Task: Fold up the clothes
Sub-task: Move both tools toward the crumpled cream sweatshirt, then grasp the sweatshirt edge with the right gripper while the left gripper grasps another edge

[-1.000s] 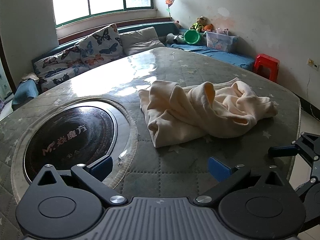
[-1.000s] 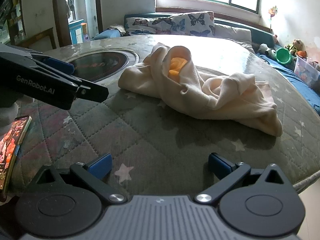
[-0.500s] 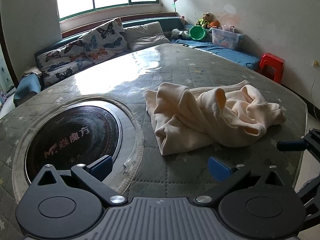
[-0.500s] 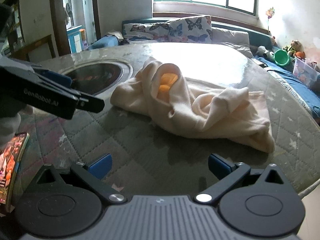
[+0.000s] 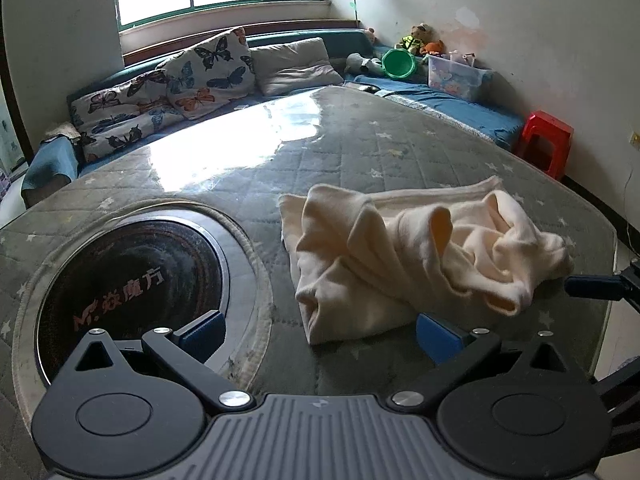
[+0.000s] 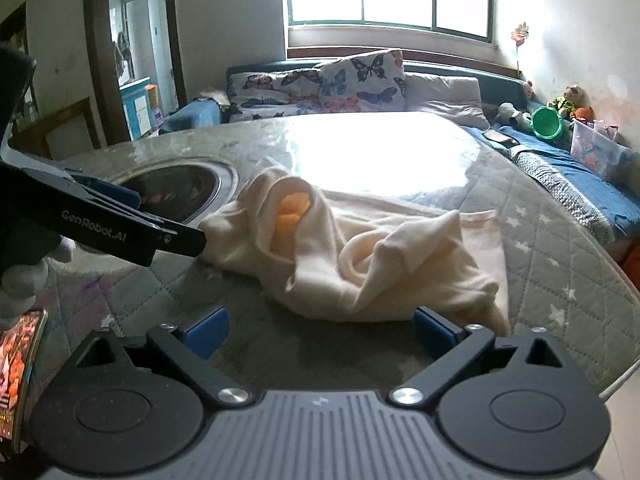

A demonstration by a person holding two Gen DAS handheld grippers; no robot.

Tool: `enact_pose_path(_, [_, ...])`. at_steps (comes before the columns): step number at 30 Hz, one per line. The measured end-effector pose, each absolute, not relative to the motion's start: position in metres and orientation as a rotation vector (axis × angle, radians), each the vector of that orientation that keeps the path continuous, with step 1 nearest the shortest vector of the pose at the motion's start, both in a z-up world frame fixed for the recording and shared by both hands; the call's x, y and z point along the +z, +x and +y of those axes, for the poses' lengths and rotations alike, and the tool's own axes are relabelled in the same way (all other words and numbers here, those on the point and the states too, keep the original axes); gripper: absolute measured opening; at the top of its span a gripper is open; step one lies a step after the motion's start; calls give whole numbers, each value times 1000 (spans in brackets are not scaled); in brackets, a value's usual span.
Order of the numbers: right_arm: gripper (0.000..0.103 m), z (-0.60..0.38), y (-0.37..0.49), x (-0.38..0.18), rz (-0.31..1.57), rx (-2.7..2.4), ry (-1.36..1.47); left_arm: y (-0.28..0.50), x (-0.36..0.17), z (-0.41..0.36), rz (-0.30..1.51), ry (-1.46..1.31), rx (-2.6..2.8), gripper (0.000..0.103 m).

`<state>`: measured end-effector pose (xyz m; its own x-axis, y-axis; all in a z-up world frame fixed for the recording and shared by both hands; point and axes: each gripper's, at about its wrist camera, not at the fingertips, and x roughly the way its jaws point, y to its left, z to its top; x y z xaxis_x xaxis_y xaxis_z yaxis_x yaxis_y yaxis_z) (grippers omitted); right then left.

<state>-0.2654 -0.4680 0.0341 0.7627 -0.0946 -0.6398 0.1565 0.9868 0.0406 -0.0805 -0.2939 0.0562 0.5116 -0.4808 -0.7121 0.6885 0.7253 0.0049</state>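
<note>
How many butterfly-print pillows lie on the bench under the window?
2: a long flat butterfly pillow on the left, and a square butterfly pillow propped beside it; others may be hidden.

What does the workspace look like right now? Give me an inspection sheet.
Surface: quilted grey table with a round black cooktop set in it.
Job's things: cream garment, crumpled, unfolded.
Clutter: phone at the table's near edge.
Grippers: left gripper open, empty; right gripper jaws closing, nothing between them, just short of the garment.
Cables: nothing seen.
Surroundings: butterfly cushions, green bowl, toys, clear bin, red stool, window.
</note>
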Motion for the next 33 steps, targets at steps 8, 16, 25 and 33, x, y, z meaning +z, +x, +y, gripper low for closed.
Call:
enact_pose_path(8, [82, -491, -261, 49, 638, -159, 139, -59, 79, -302, 728, 267, -692, 102])
enact_pose_path(16, [64, -508, -240, 51, 645, -176, 177, -28, 83, -331, 768, 232, -650, 101])
enact_pose_path(25, [43, -529, -225, 39, 695, -239, 239, 4, 65, -361, 834, 271, -569, 101])
enact_pose_path(33, [15, -531, -238, 37, 700, -230, 240, 12, 49, -365, 924, 267, -614, 40])
